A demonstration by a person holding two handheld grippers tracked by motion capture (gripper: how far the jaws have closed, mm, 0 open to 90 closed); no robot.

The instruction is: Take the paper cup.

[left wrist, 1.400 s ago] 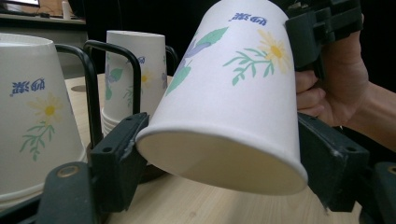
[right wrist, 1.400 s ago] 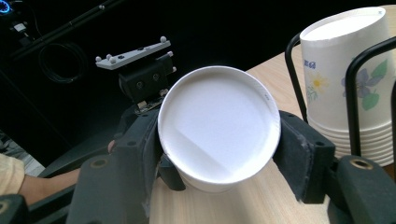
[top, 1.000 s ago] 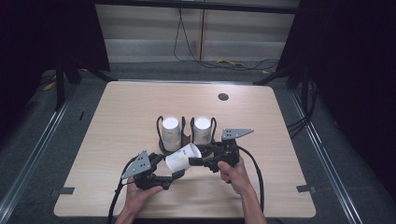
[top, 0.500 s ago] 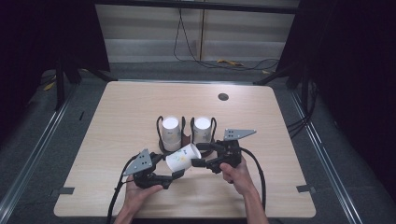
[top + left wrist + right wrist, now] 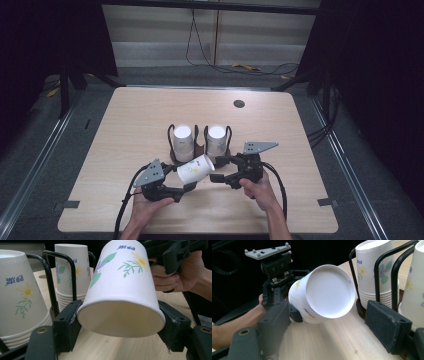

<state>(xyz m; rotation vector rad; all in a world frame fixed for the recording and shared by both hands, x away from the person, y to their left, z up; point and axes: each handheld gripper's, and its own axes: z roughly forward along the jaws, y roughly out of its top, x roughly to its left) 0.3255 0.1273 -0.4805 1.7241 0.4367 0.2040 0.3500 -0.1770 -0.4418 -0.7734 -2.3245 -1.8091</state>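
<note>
A white paper cup (image 5: 194, 171) with a flower print lies tilted above the table in front of two cup stacks. My left gripper (image 5: 184, 179) is shut on it, and in the left gripper view its pads (image 5: 72, 320) press on both sides near the cup's (image 5: 120, 285) rim; its jaws have just been easing slightly wider, still on the cup. My right gripper (image 5: 216, 169) stands open to the cup's right, and its jaws have just been opening. In the right gripper view (image 5: 329, 325) the cup's base (image 5: 328, 291) faces me, free of the pads.
Two upside-down stacks of the same cups (image 5: 183, 142) (image 5: 216, 140) stand in black wire holders (image 5: 48, 277) at mid-table, close behind both grippers. A round black grommet (image 5: 239, 104) sits at the back right. The wooden table (image 5: 125, 125) ends in dark floor with cables.
The right gripper's jaws have opened off the cup's base end and drawn slightly to the right. The left gripper still holds the cup in the same place.
</note>
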